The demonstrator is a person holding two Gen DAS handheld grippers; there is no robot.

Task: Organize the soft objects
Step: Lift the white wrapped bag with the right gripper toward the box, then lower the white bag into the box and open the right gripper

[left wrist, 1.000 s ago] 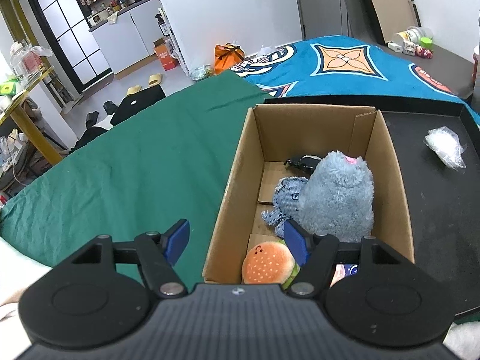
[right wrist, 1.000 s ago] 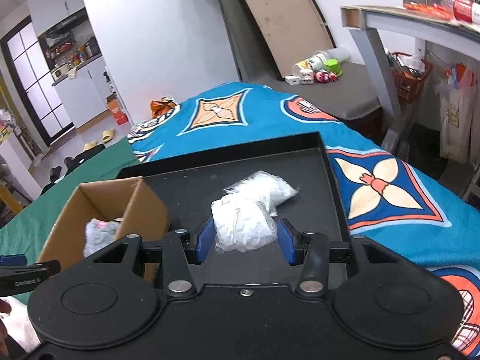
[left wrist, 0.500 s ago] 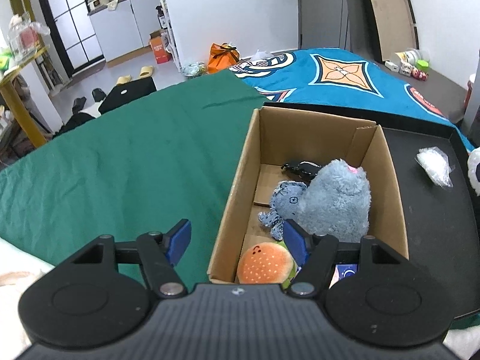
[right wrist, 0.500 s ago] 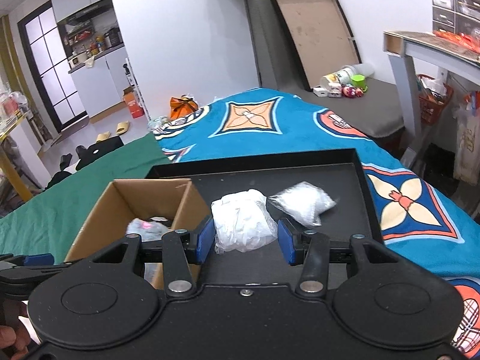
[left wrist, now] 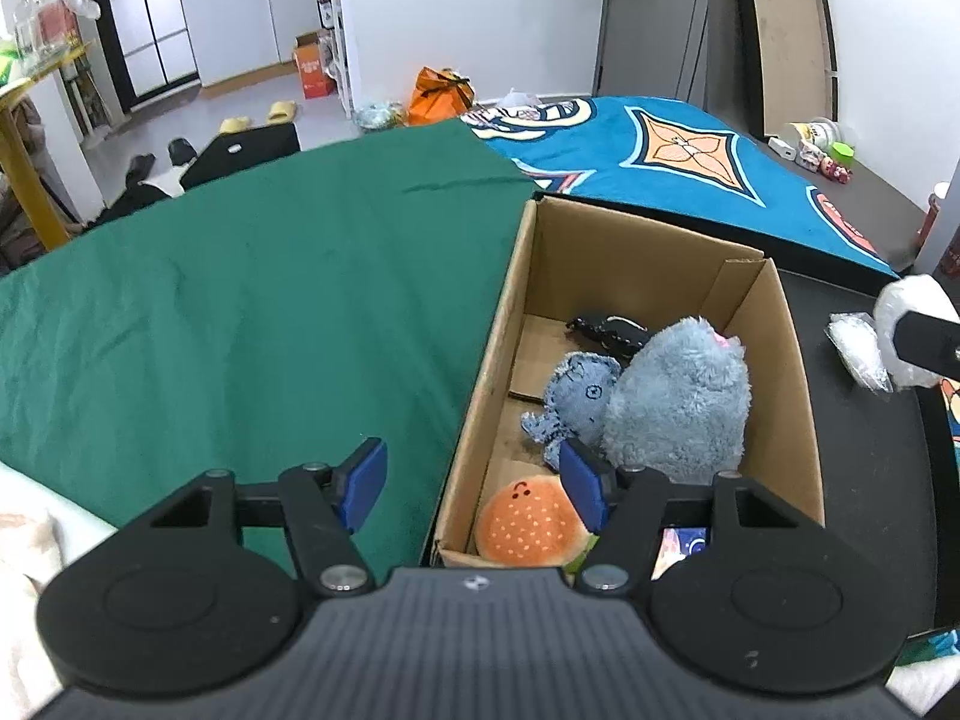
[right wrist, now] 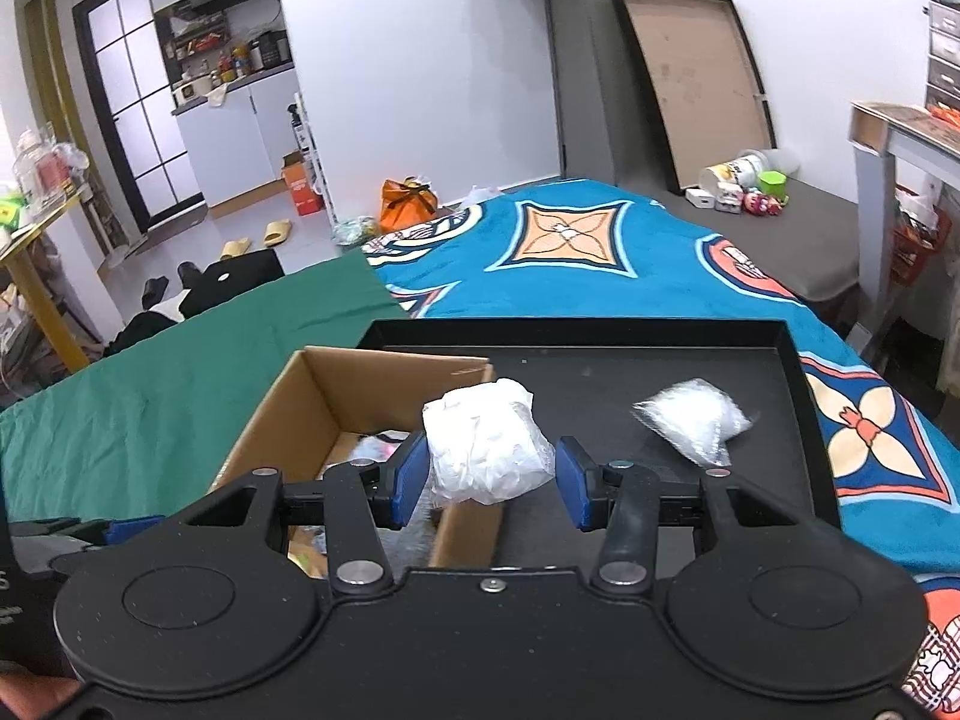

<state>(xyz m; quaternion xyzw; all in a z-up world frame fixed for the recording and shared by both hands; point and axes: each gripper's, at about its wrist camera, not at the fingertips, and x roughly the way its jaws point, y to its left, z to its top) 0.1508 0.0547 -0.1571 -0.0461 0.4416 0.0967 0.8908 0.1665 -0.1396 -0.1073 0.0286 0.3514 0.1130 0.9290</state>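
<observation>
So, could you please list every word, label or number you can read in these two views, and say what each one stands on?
No text can be read for certain.
Orange carton on the floor: white print, too blurred to read.
Tub on the grey mat: label too small to read.
Blue packet in the cardboard box: printed marks, mostly hidden and unreadable.

The cardboard box (left wrist: 774, 372) is plain brown, sitting on a black tray (right wrist: 690, 360). Inside there's a fuzzy grey-blue plush (left wrist: 678, 396) with a pink spot, a denim-blue octopus toy (left wrist: 576, 396), and an orange burger plush (left wrist: 528, 525) dotted with pale seeds. The cloth (left wrist: 240, 300) is dark green, the blanket (right wrist: 570, 252) teal with orange diamonds. The wrapped bundle (right wrist: 483, 444) is white, the tongs' pads (right wrist: 411, 480) blue.
</observation>
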